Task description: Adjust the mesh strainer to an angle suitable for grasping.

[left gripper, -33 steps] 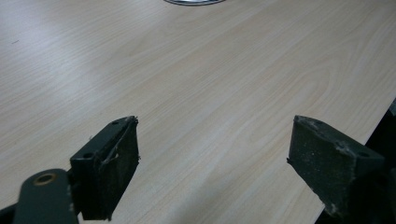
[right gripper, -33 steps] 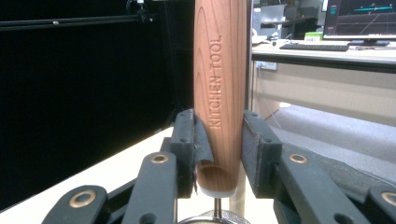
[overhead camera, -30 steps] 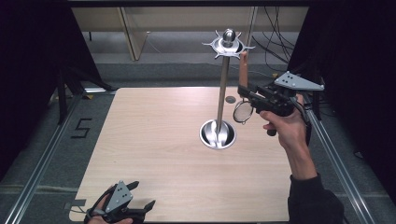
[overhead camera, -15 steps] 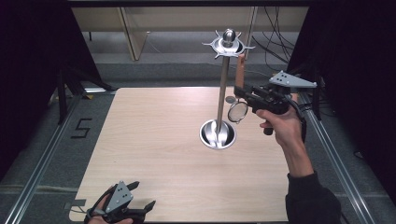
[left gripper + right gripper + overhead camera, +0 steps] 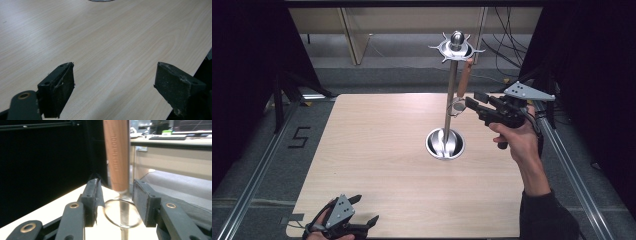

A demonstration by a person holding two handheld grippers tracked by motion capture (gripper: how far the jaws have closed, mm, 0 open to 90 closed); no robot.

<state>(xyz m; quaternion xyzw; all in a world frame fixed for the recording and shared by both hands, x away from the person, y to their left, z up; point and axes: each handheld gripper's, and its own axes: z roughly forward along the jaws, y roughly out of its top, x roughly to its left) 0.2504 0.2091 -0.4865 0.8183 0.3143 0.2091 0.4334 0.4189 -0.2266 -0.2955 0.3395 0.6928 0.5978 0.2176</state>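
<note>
High view, stand: a metal utensil stand [image 5: 451, 95] rises from a round base [image 5: 445, 143] on the tabletop [image 5: 377, 150], about 2 o'clock of the board's middle, with a hooked ring and ball at its top.
High view, strainer: a small strainer [image 5: 460, 92] with a brown wooden handle hangs from a hook at 3 o'clock of the pole, its mesh ring at the lower end, just beside the pole.
High view, right tool: the right tool [image 5: 472, 102] is held in a hand [image 5: 517, 142] at 3 o'clock of the stand, its tips right at the mesh ring.
High view, left tool: the left tool [image 5: 364, 220] lies low at the board's 7 o'clock corner, well apart from the stand.
Left gripper view: its jaws stand wide, with bare wood grain between them; the base's rim [image 5: 101, 0] peeks in at 12 o'clock.
Right gripper view, handle: the wooden handle [image 5: 117, 155] hangs upright at 12 o'clock.
Right gripper view, mesh ring: the mesh ring [image 5: 122, 213] sits between the two jaws, which stand narrowly apart on either side; whether they touch it I cannot tell.
</note>
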